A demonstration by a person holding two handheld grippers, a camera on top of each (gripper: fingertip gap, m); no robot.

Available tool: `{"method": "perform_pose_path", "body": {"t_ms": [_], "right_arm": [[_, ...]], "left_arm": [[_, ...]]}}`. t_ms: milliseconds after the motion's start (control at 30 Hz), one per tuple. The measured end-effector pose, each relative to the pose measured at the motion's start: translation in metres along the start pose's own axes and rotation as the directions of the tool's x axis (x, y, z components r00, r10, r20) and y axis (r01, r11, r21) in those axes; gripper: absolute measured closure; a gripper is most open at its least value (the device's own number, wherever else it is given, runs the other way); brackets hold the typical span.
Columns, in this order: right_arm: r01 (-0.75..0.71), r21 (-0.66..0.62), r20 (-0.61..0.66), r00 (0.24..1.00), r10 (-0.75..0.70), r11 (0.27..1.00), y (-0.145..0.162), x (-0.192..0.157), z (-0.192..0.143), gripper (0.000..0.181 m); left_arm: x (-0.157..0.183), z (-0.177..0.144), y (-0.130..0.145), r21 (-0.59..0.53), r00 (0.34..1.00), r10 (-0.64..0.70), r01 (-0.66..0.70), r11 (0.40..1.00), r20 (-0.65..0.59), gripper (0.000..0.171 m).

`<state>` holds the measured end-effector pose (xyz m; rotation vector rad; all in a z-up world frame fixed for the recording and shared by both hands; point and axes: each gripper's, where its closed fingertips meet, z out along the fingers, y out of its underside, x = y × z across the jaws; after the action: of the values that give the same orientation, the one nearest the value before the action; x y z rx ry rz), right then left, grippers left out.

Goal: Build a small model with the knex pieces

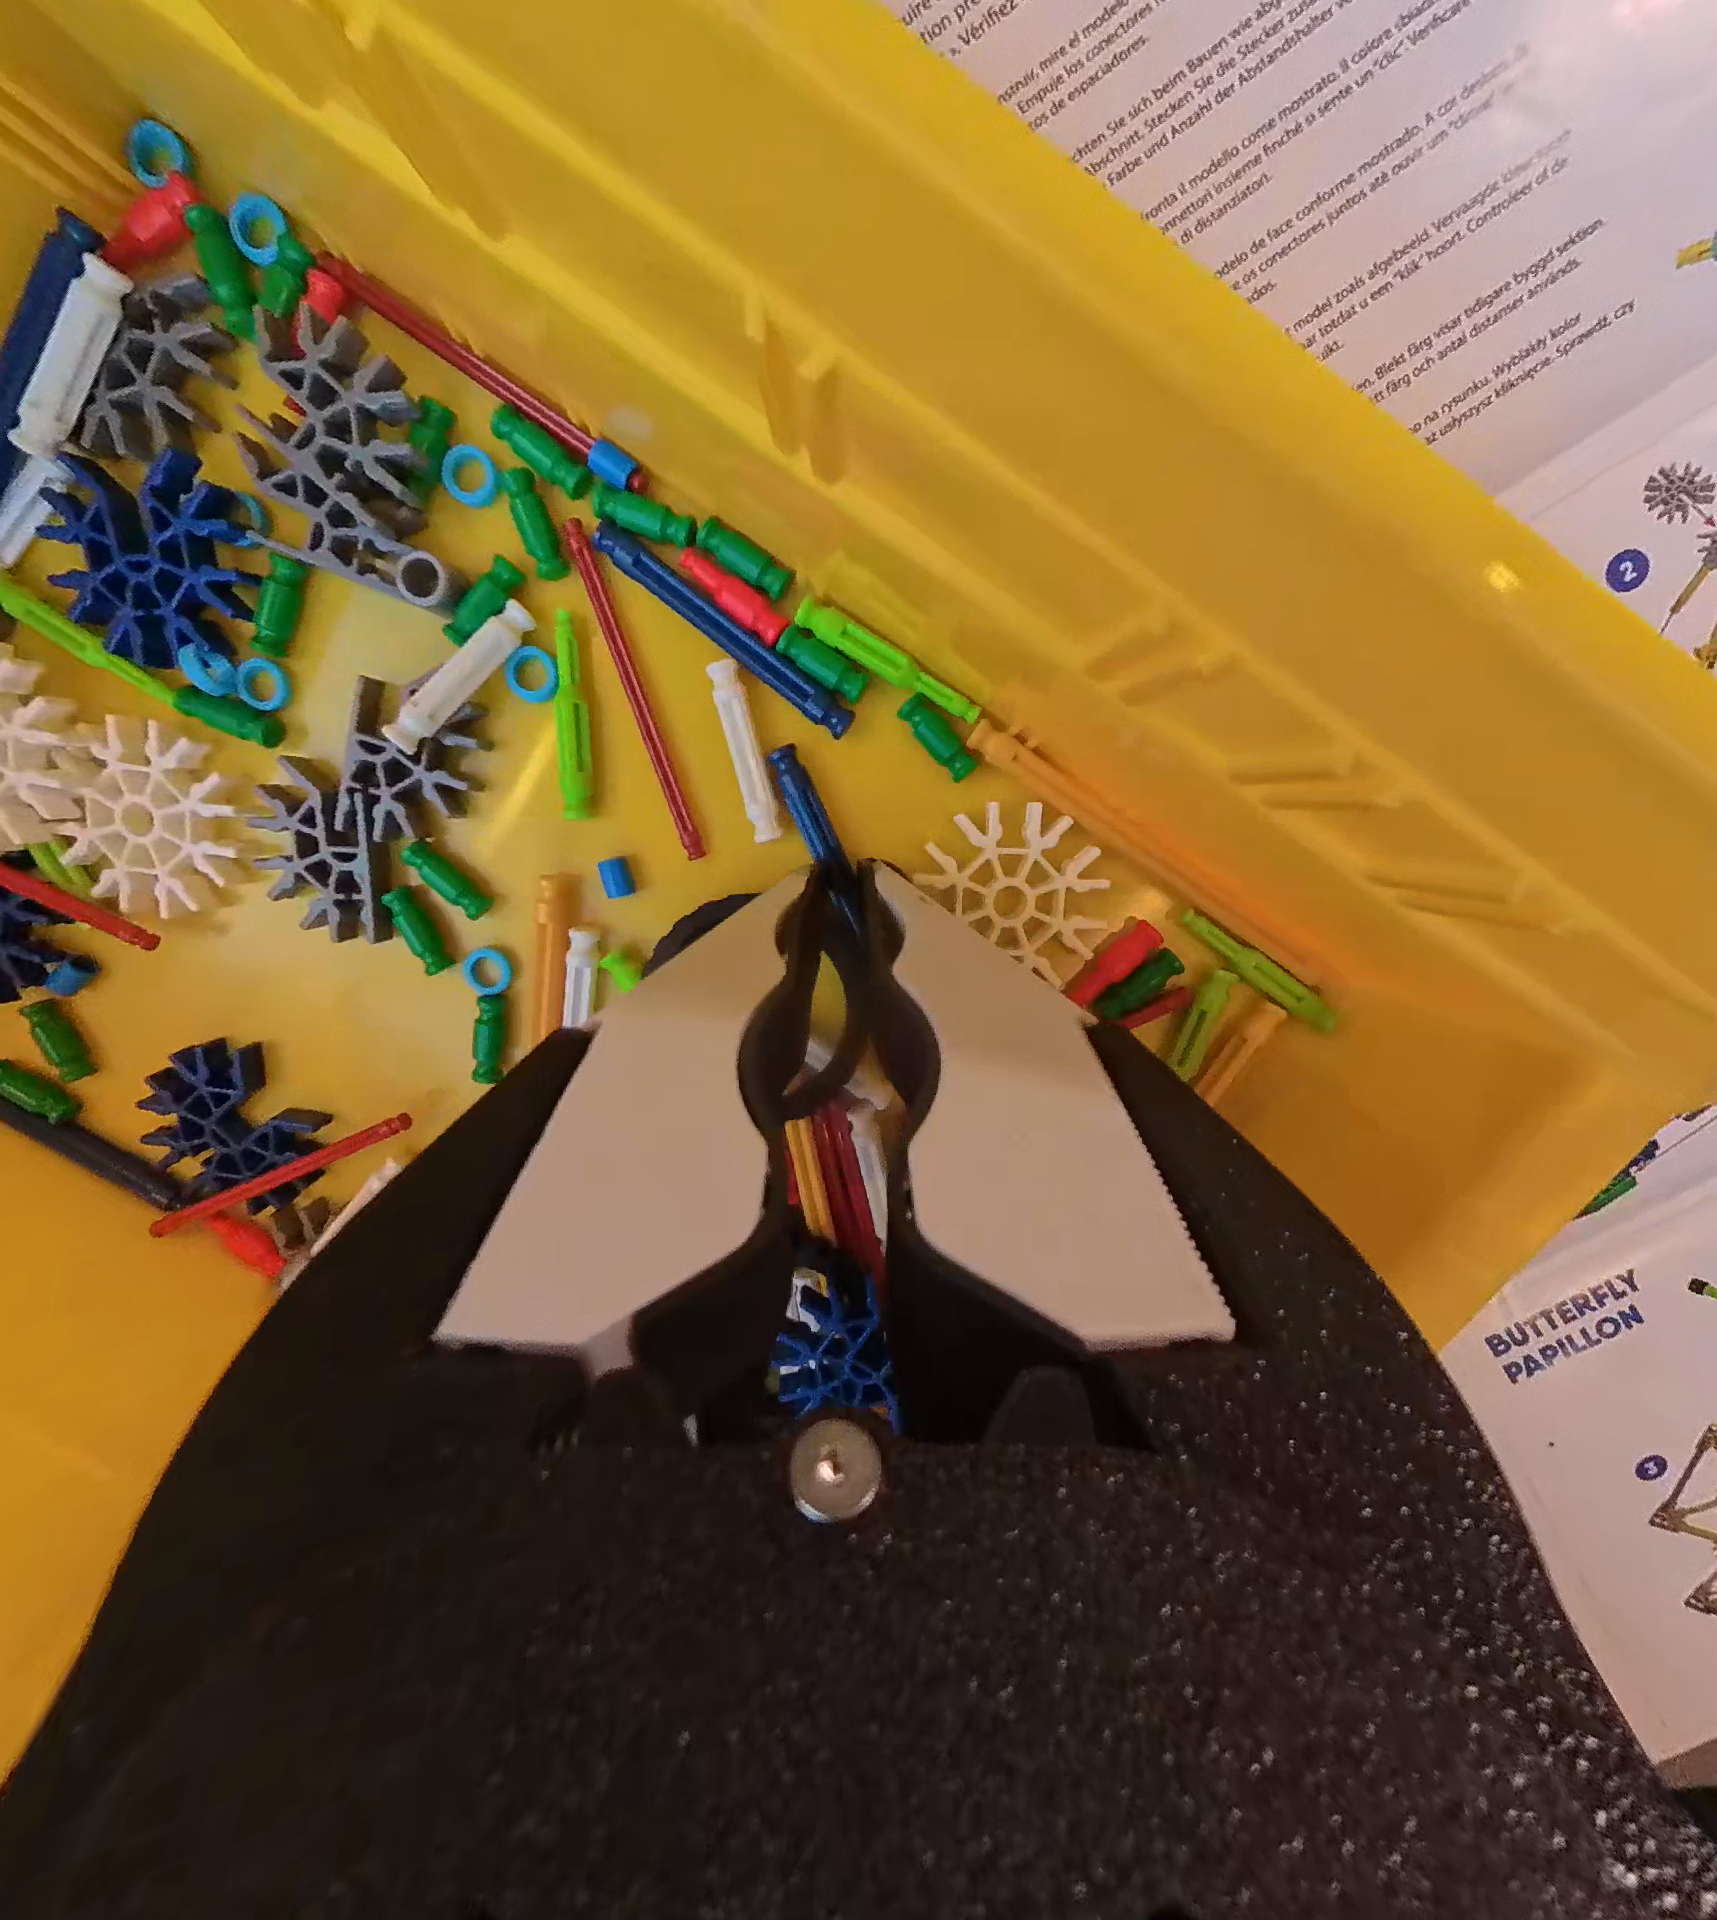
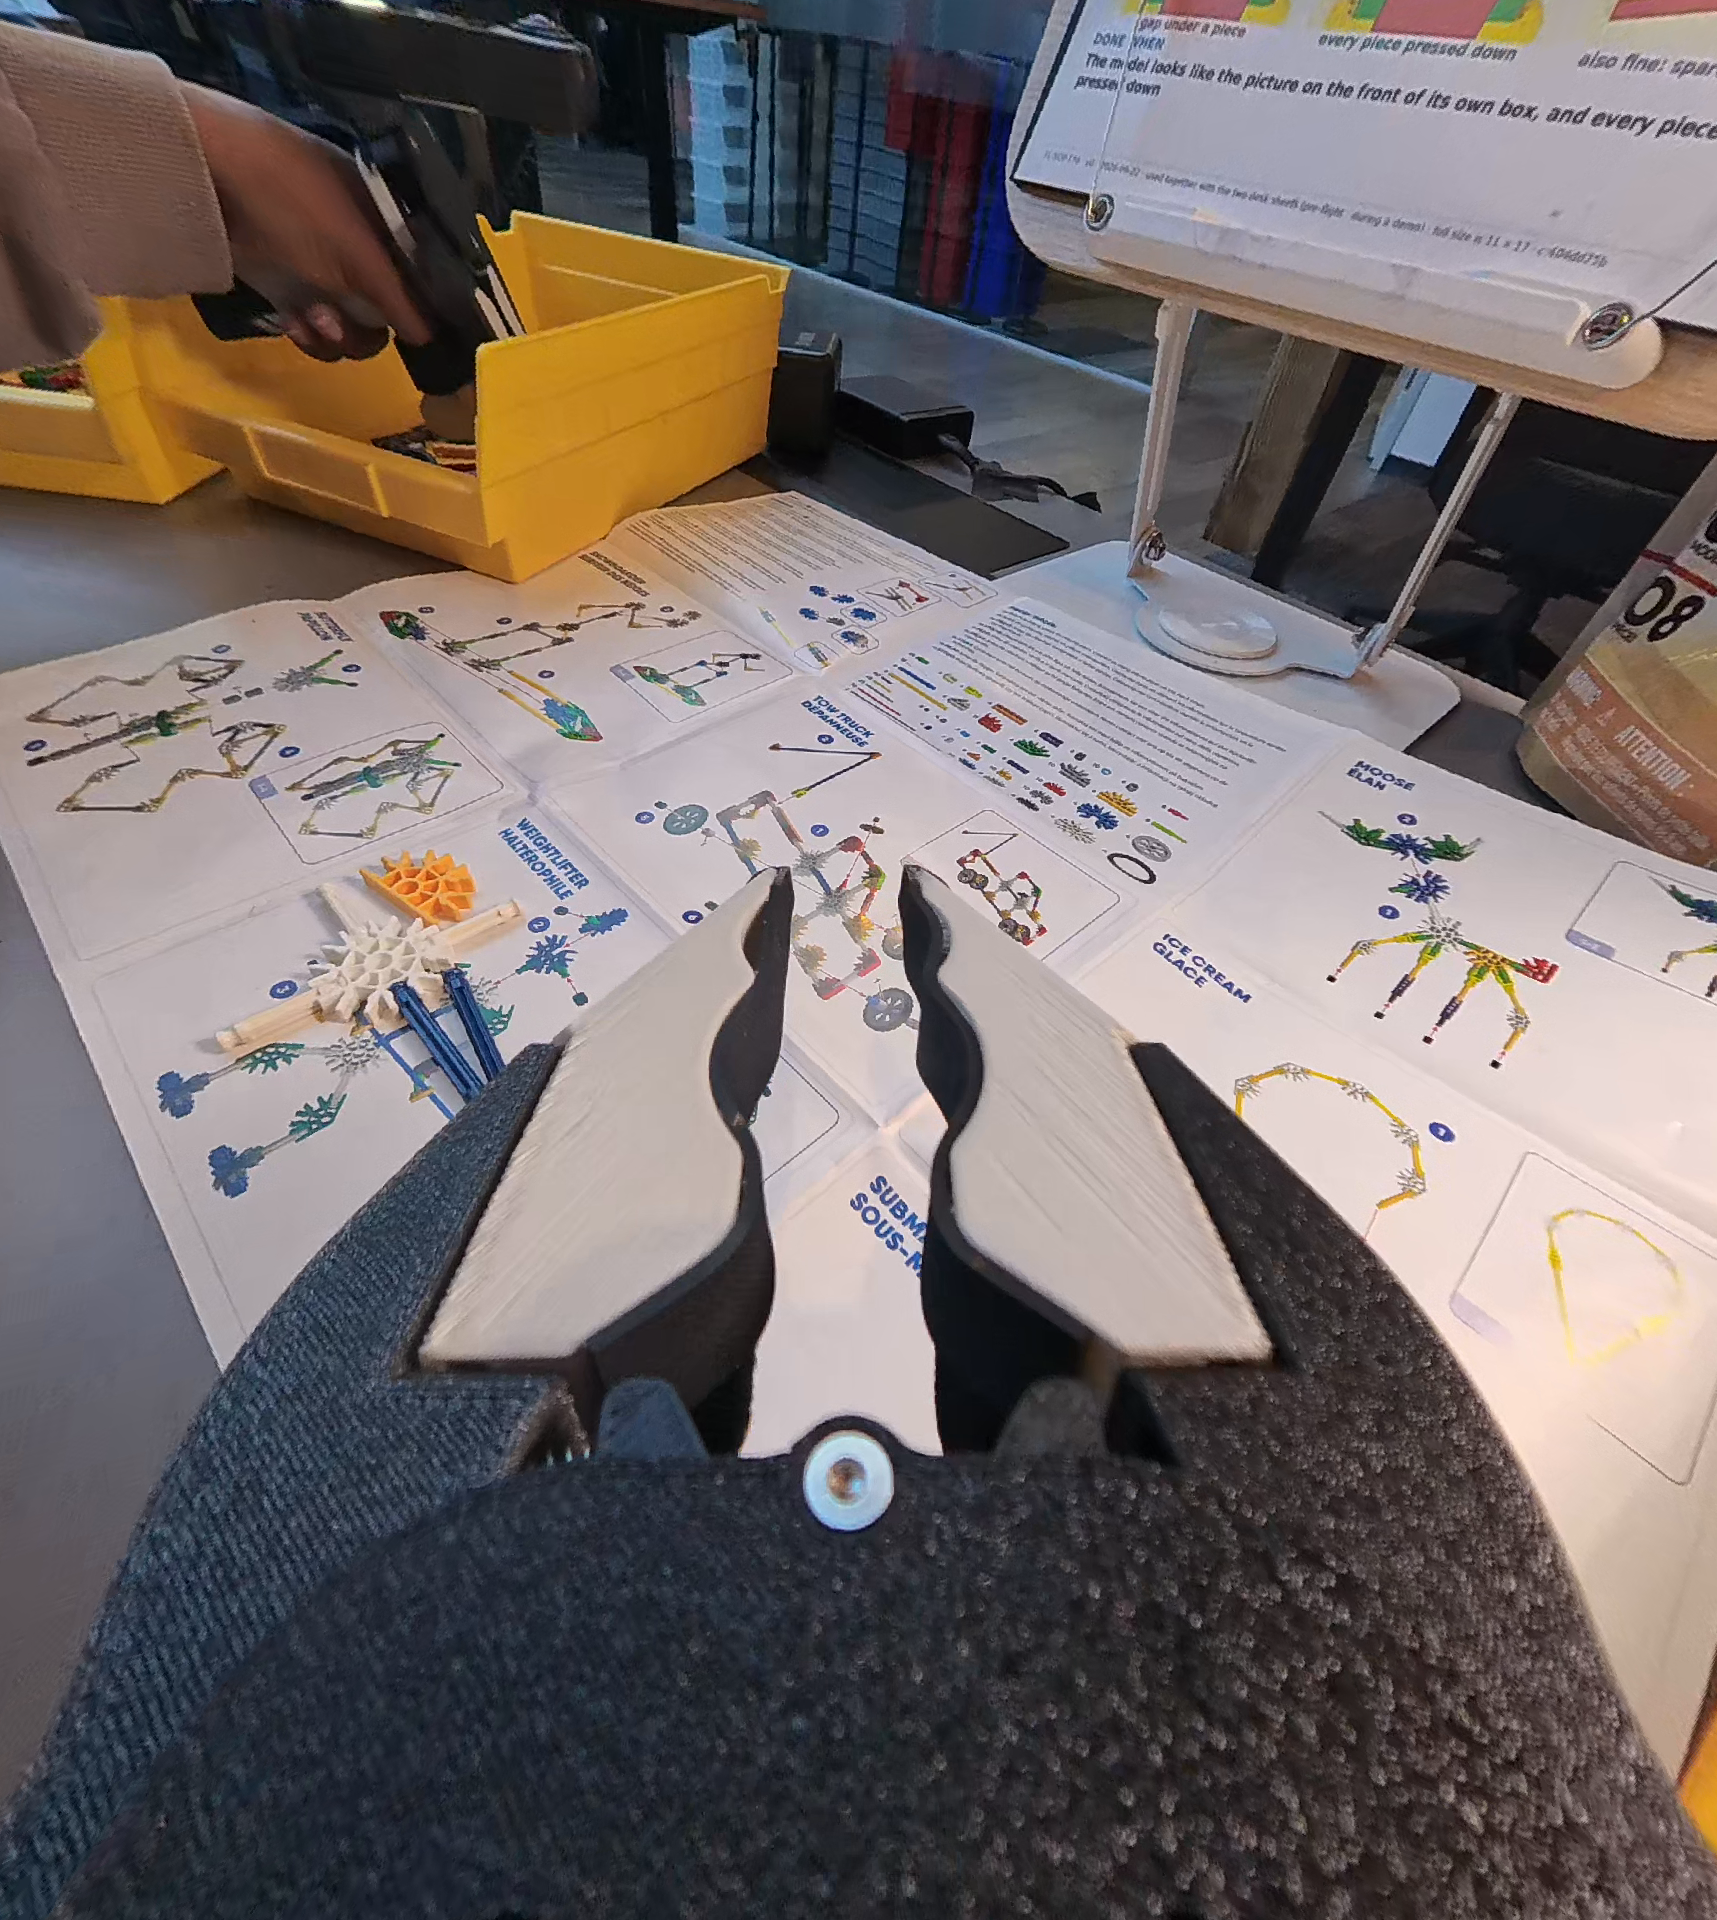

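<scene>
Here, left gripper pinched on one blue rod inside one yellow bin. Only in right view: two bins, right gripper spread, holding nothing, above instruction sheet.

We see both views brightly and evenly lit. Warm glare washes the sheet toward the desk's right edge. The hand is motion-blurred. The wide lens bends straight edges, and the bin wall shows soft glints.
</scene>
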<state>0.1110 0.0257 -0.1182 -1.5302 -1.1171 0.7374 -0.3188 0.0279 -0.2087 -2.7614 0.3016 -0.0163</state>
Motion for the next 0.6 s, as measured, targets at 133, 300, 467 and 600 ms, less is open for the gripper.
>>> {"method": "perform_pose_path", "body": {"t_ms": [133, 300, 467, 600], "right_arm": [[-0.001, -0.01, 0.011, 1.0, 0.001, 1.0, 0.003, -0.002, 0.002, 0.161], [0.005, -0.013, 0.014, 1.0, -0.005, 1.0, 0.003, -0.003, 0.002, 0.161], [0.003, 0.007, -0.001, 1.0, -0.003, 1.0, -0.002, 0.001, -0.001, 0.161], [-0.002, 0.012, 0.0, 1.0, 0.002, 1.0, -0.003, 0.001, -0.001, 0.161]], "left_arm": [[-0.001, 0.002, 0.0, -0.017, 1.0, 0.017, -0.017, 1.0, 0.011, 0.167], [-0.001, 0.002, -0.001, -0.036, 0.997, 0.066, -0.064, 0.997, 0.035, 0.168], [-0.007, -0.023, -0.009, 0.059, 0.993, 0.069, -0.075, 0.995, 0.093, 0.169], [0.004, -0.097, -0.039, 0.247, 0.968, 0.12, -0.175, 0.953, 0.222, 0.169]]}}
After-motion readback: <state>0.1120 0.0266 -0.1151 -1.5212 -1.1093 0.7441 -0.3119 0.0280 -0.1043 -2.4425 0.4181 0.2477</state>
